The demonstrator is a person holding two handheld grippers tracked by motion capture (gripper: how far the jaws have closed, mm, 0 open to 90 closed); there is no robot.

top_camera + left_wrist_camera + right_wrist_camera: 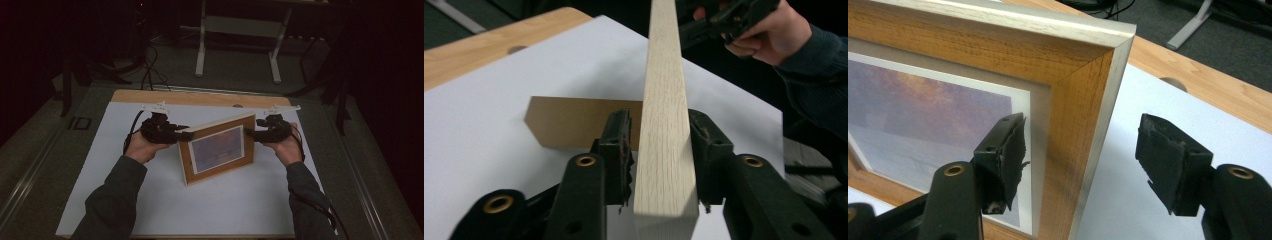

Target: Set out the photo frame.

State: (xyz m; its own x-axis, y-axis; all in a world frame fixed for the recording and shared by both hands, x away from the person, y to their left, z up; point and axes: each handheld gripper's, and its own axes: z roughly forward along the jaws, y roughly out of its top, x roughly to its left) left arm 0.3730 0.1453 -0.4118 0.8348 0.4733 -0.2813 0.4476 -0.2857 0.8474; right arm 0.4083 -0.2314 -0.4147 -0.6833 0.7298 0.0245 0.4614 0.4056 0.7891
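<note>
Wooden-framed picture (pixel 217 148) stands upright on the white sheet (pixel 150 200) between both grippers in the high view. In the left gripper view, the left gripper (pixel 659 150) straddles the frame's pale edge, pads just off it. In the right gripper view, the right gripper (pixel 1083 160) stands wide apart around the frame's side.

picture frame (pixel 998 65) cut off at left in the right gripper view, its print too blurred to read
</note>
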